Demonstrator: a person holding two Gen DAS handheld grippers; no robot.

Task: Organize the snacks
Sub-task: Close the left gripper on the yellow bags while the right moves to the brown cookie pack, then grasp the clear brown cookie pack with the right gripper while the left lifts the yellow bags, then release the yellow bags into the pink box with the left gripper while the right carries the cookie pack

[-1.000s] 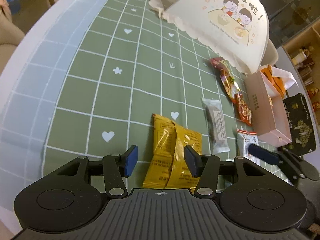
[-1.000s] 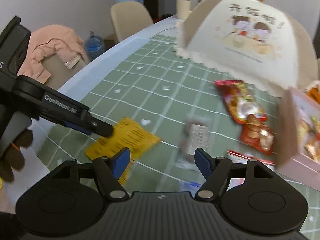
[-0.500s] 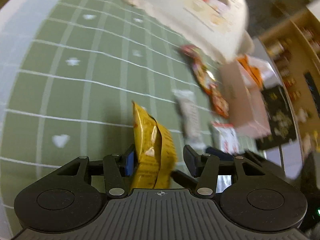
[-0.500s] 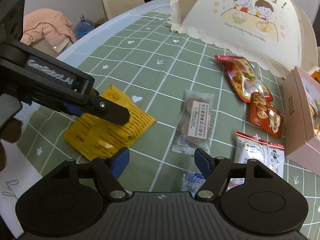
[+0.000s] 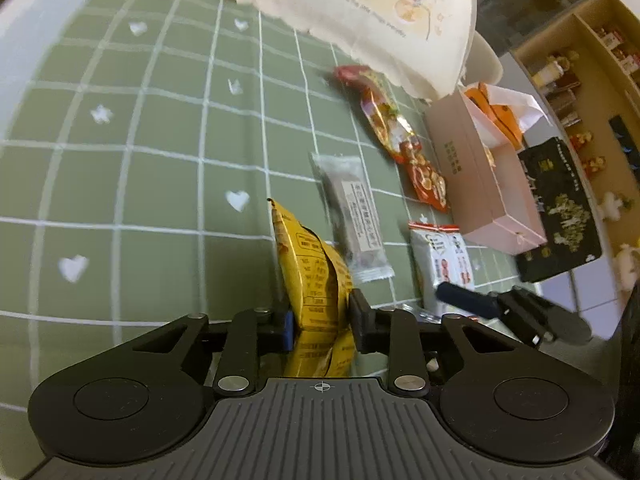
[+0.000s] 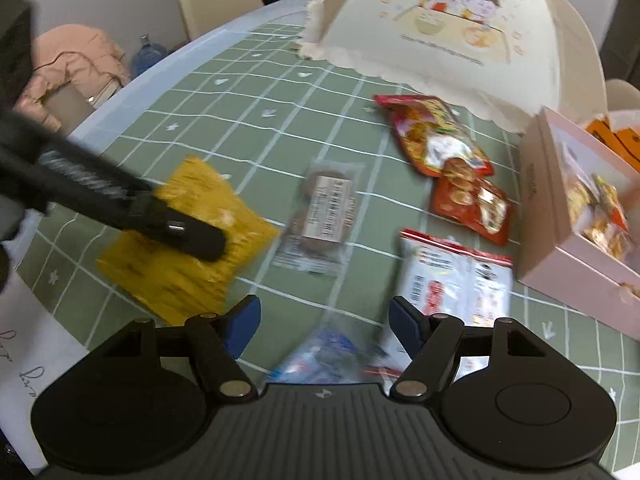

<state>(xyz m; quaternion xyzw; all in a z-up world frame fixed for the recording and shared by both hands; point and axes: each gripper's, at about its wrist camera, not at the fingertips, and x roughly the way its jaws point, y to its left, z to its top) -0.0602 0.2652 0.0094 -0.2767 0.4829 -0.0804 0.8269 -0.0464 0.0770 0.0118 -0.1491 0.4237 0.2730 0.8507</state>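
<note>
A yellow snack packet [image 5: 310,272] stands up on edge from the green checked tablecloth [image 5: 160,184], and my left gripper [image 5: 322,320] is closing tight on it, pads pressing both of its sides. In the right wrist view the same yellow packet [image 6: 188,276] shows under the left gripper's fingers [image 6: 192,236]. My right gripper [image 6: 324,320] is open with nothing between its pads, hanging over a small blurred blue-and-white packet [image 6: 320,360]. A white-and-red packet [image 6: 456,280] lies just right of it. A brown cake in a clear wrapper [image 6: 324,216] lies mid-table.
An open pink box [image 6: 560,256] holding snacks stands at the right, with two red packets [image 6: 436,132] before it. A cream mesh food cover [image 6: 440,20] stands behind. A black box [image 5: 560,208] lies beyond the pink box. A chair with a pink jacket [image 6: 72,64] stands off the table's left edge.
The left jaws closed on the yellow packet, which went from lying flat to standing pinched between the pads. The right gripper came lower and closer to the packets near the table's front.
</note>
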